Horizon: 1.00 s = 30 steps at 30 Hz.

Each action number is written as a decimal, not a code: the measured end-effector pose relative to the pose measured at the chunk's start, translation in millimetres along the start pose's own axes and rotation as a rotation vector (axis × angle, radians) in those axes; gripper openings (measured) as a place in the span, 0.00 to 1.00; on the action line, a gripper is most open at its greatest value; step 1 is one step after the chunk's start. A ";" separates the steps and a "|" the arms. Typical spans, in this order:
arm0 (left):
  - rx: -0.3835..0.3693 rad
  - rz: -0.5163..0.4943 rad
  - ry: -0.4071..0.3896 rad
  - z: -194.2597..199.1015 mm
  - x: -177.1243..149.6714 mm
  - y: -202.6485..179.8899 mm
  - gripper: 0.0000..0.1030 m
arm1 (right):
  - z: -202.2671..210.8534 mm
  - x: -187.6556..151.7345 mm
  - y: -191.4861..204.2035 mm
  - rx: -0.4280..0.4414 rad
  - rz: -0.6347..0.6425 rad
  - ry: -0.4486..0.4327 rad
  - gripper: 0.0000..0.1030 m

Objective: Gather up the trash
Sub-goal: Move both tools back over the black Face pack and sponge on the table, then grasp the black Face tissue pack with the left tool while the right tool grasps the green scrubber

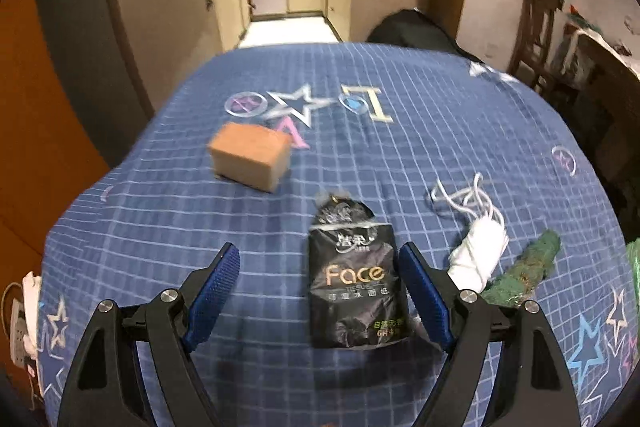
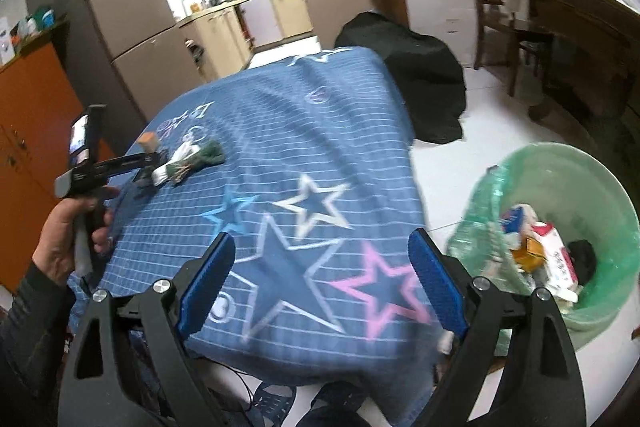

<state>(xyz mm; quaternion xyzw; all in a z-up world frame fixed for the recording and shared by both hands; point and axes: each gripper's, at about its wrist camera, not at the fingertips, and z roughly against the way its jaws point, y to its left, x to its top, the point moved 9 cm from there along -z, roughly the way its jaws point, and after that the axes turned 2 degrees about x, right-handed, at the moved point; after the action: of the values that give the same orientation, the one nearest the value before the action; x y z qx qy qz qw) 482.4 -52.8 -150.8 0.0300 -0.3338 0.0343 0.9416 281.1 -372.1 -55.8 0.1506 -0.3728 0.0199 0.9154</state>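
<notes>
— Where are your claws?

— My left claw (image 1: pixel 320 291) stands wide apart over the bench (image 1: pixel 160 227), clamped on nothing. The black tissue pack (image 1: pixel 356 283) lies flat between its pads, just beside the right one; whether they touch I cannot tell. My right claw (image 2: pixel 322 281) is opening, nothing between its pads.

— What else lies there?

— A brown block (image 1: pixel 250 161), a white cord bundle (image 1: pixel 478 251), a green scrap (image 1: pixel 524 267).

— The bin?

— The green-lined bin (image 2: pixel 600 163) stands on the floor beside the bench, holding cartons and wrappers.
</notes>
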 end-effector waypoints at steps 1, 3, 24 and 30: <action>-0.003 -0.002 0.011 -4.5 -2.2 -0.1 0.79 | -2.2 1.3 5.9 0.005 0.008 0.004 0.83; -0.009 0.001 0.011 -9.0 -4.8 0.2 0.80 | -8.5 4.7 17.2 0.018 0.022 0.016 0.83; -0.142 0.122 -0.019 15.7 -34.9 52.5 0.43 | -180.6 56.2 136.7 0.207 -0.087 0.248 0.54; -0.154 0.123 -0.027 17.2 -40.1 52.5 0.43 | -198.3 67.2 150.4 0.122 -0.021 0.231 0.46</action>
<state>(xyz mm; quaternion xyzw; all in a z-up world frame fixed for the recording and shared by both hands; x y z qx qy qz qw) 436.2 -3.6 -161.0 -0.0626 -0.3493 0.0661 0.9326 441.3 -176.1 -104.5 0.2067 -0.2614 0.0501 0.9415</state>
